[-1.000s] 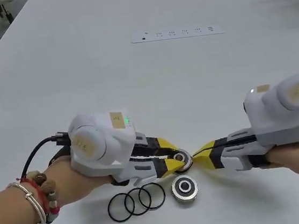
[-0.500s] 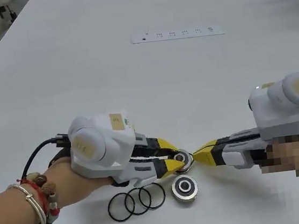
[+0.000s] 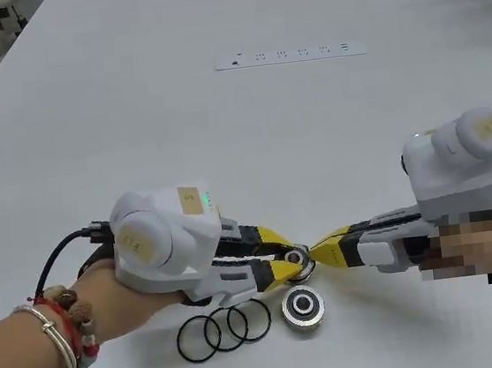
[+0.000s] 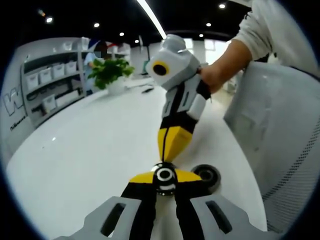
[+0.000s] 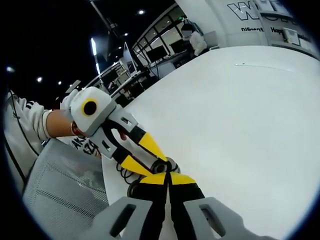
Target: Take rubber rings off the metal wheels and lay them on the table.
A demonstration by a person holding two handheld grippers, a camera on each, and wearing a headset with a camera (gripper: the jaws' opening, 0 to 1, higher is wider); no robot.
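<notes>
1. Centrally, low in the head view, the left tool (image 3: 284,258) is clamped on a metal wheel (image 4: 164,175).
2. Right tool (image 3: 322,252): jaws narrow, tips together, touching that wheel's rim.
3. Just below, a second wheel (image 3: 304,308) lies on the worktop (image 3: 224,151).
4. Three rubber rings (image 3: 224,328) overlap left of it.

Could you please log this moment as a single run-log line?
left claw: shut on wheel | right claw: shut, tips at wheel | table: three rings, second wheel

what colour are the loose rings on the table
Black rubber rings, clearest in the head view.
</notes>
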